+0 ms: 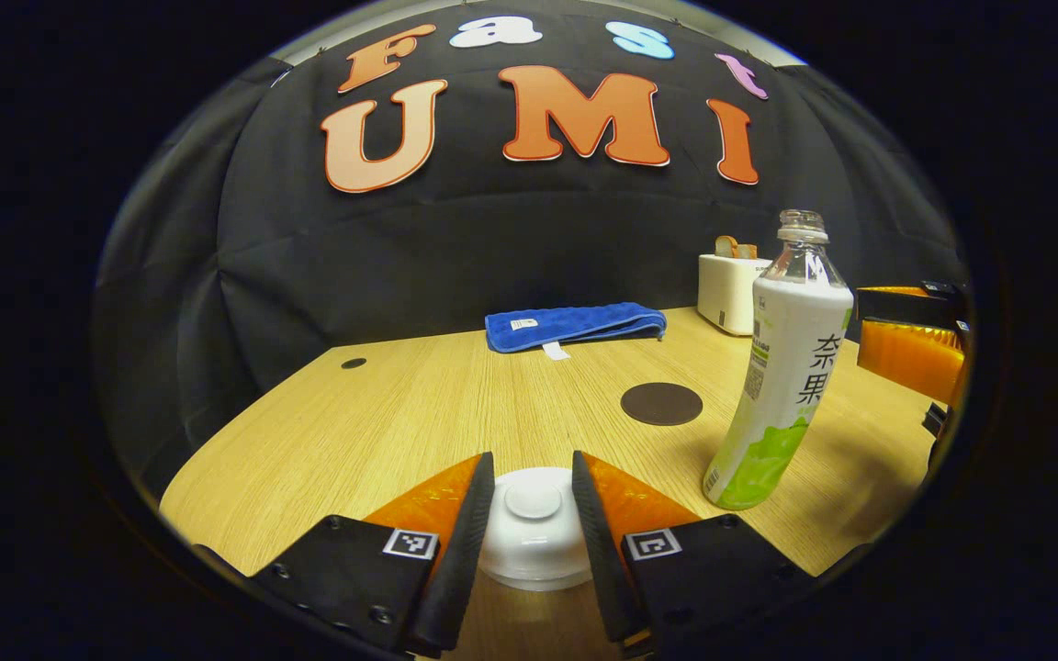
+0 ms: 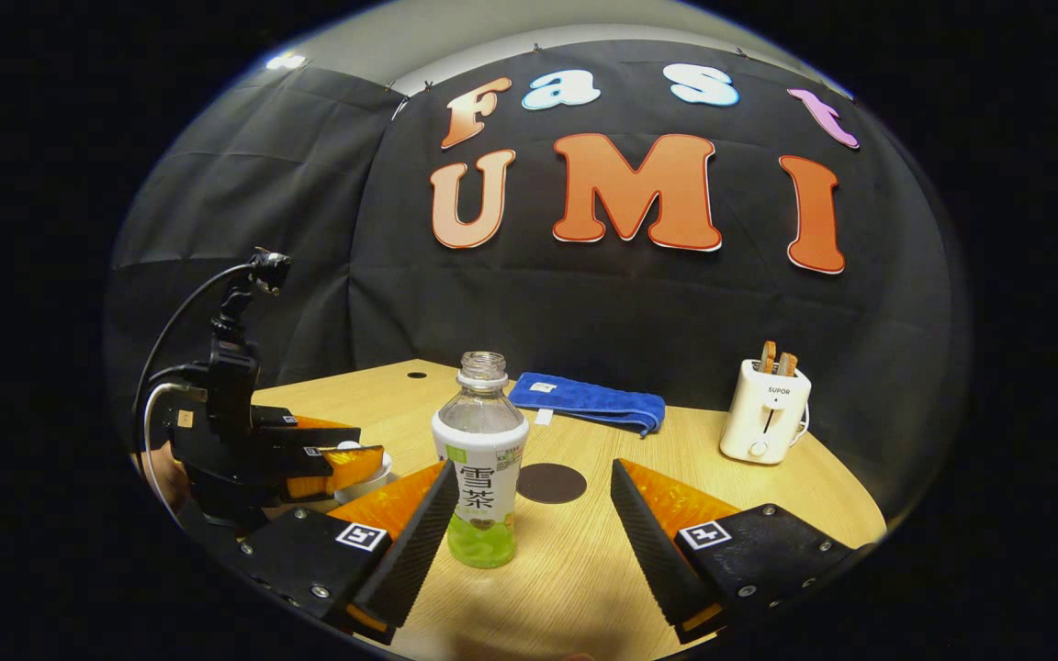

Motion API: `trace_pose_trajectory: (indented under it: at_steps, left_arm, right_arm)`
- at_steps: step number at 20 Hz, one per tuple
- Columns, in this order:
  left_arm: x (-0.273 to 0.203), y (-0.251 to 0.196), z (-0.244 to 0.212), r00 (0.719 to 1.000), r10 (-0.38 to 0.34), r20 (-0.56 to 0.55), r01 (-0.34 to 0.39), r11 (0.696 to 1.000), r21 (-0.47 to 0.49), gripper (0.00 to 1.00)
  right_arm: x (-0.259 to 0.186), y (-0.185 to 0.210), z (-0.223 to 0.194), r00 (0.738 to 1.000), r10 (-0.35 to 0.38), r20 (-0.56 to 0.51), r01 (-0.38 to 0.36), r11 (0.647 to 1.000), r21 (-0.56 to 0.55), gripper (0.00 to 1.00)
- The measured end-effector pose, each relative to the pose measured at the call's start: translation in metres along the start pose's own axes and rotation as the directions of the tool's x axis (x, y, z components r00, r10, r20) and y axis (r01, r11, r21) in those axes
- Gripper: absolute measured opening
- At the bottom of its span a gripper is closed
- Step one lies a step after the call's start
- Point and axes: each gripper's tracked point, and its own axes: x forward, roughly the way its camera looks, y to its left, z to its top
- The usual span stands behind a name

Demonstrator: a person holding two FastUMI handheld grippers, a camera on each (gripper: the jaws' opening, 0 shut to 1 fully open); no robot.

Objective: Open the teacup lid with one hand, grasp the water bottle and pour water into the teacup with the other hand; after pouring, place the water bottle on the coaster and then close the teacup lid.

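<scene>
Lid (image 1: 534, 503) sits on the teacup (image 1: 534, 555) between the left gripper's (image 1: 534, 496) parted fingers. Right gripper (image 2: 529, 500) gapes wide beside the bottle (image 2: 481, 468).

one bottle (image 2: 481, 459), one teacup (image 1: 534, 528), one coaster (image 2: 551, 482), one towel (image 2: 589, 402), one toaster (image 2: 763, 411).

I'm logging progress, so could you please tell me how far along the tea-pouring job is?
Nothing looks finished yet. The lid is on the teacup, with the left gripper around it, contact unclear. The right gripper is open, its left finger near the uncapped bottle. Lifting the lid, pouring, parking the bottle on the coaster and re-lidding remain.
</scene>
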Motion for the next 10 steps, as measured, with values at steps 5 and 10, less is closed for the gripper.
trace_pose_trajectory:
  at_steps: [5, 10]
  left_arm:
    - [0.001, 0.000, 0.005, 1.000, 0.009, 0.011, -0.009, 1.000, -0.001, 0.37]
    - [-0.001, -0.001, 0.012, 0.999, 0.002, 0.038, -0.001, 1.000, -0.010, 0.29]
  right_arm:
    - [0.001, -0.003, -0.004, 1.000, 0.000, -0.008, 0.000, 1.000, 0.003, 1.00]
    - [0.003, 0.005, -0.011, 0.999, 0.026, -0.027, -0.026, 1.000, -0.001, 1.00]
